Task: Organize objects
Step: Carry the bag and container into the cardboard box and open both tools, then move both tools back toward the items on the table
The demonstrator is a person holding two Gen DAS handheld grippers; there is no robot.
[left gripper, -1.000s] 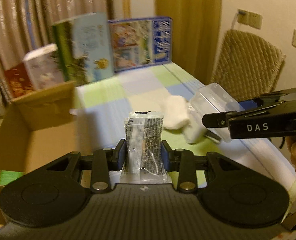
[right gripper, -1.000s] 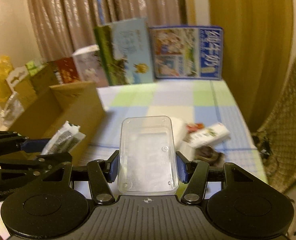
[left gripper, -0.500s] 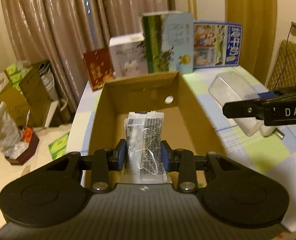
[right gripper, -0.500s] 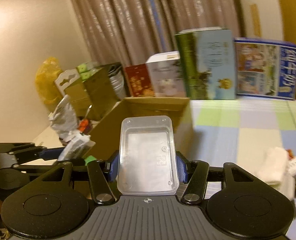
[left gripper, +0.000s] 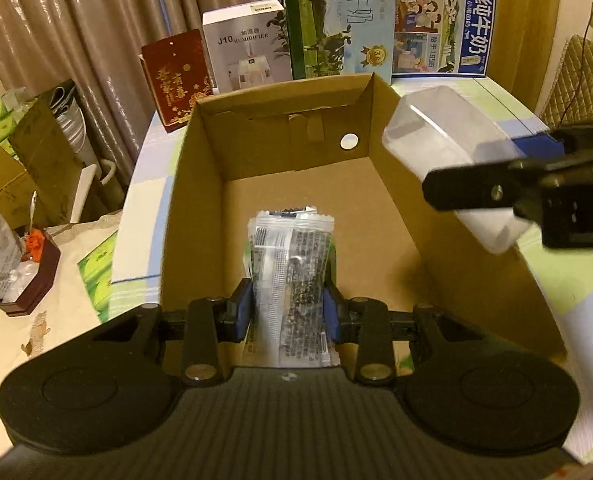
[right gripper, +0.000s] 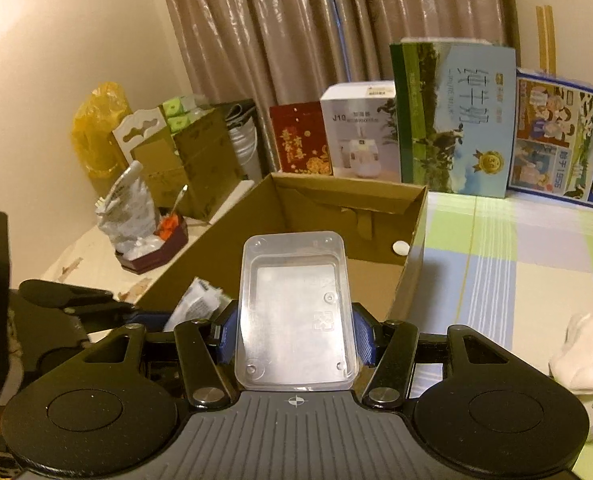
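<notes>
My left gripper [left gripper: 289,307] is shut on a clear snack packet [left gripper: 290,280] with black print and holds it above the floor of an open cardboard box [left gripper: 200,184]. The box's brown floor shows bare around the packet. My right gripper [right gripper: 294,334] is shut on a clear plastic container [right gripper: 294,312], held over the box's near right rim [right gripper: 412,248]. In the left wrist view that container [left gripper: 444,144] and the right gripper's black body come in from the right. The packet [right gripper: 198,304] and the left gripper show at the lower left of the right wrist view.
Upright cartons line the table's far edge: a red box [left gripper: 176,80], a white humidifier box [left gripper: 244,48], two milk cartons [left gripper: 348,20]. A white cloth [right gripper: 584,356] lies on the checked tablecloth [right gripper: 516,264] right of the box. Left of the table stand bags, boxes and a small tray [left gripper: 28,280].
Both grippers swung left from over the tablecloth to the cardboard box. The packet now hangs inside the box opening, and the clear container has come up to the box's right rim.
</notes>
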